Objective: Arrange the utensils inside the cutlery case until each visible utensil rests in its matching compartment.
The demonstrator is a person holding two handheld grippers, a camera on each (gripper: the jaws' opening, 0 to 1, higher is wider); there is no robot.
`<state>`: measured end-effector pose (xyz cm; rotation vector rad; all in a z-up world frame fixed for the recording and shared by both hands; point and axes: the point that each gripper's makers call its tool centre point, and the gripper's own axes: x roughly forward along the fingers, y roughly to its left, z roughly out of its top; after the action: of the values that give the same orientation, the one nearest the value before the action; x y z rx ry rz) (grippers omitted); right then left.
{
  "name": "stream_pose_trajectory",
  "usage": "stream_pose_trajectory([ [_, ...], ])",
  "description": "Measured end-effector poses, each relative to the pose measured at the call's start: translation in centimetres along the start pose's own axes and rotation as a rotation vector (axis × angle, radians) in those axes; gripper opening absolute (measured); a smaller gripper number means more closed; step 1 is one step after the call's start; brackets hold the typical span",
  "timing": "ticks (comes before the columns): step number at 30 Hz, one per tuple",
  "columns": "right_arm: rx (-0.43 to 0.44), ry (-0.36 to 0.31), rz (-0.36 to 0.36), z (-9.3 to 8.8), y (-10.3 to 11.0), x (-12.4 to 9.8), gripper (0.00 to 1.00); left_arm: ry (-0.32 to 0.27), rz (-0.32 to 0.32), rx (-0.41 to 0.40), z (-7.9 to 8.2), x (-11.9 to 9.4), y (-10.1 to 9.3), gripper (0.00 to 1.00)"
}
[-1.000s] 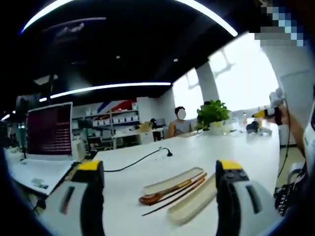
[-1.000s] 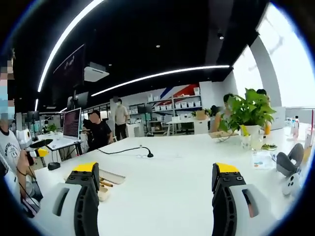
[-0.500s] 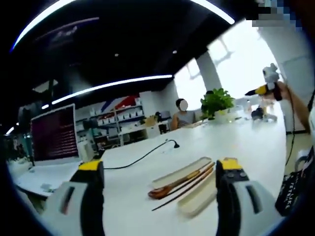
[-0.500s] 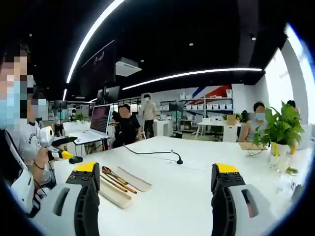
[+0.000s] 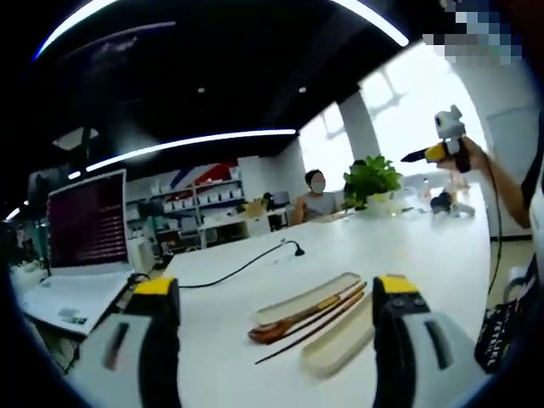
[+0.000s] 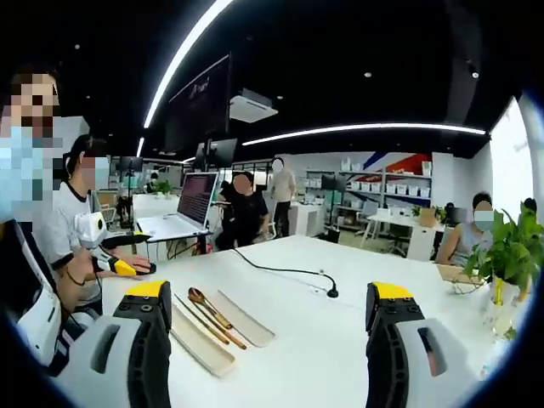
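Ahead, cutlery case (image 5: 327,327) between open left tongs (image 5: 276,293).

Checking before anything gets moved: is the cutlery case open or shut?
Open. The cutlery case lies in two separate halves on the white table, with the wooden spoon and chopsticks lying between them.
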<state>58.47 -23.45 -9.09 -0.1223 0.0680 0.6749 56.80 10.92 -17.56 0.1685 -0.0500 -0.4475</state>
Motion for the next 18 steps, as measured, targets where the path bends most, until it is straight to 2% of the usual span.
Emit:
stream_pose_trajectory([
  [4,-0.026,0.005,0.03,0.1,0.3,1.2,0.96,0.013,-0.004,0.006,-0.3,0.2,-0.1,0.95],
  [6,-0.053,0.003,0.034,0.2,0.5,1.7,0.93,0.001,-0.016,-0.01,-0.1,0.2,-0.2,0.89],
  [9,-0.096,0.027,0.037,0.1,0.9,2.4,0.94,-0.006,-0.039,-0.048,-0.1,0.3,-0.5,0.89],
  [18,-0.087,0.066,0.142,-1.2,2.3,4.8,0.88,0.014,-0.069,-0.063,-0.4,0.7,-0.6,0.78],
])
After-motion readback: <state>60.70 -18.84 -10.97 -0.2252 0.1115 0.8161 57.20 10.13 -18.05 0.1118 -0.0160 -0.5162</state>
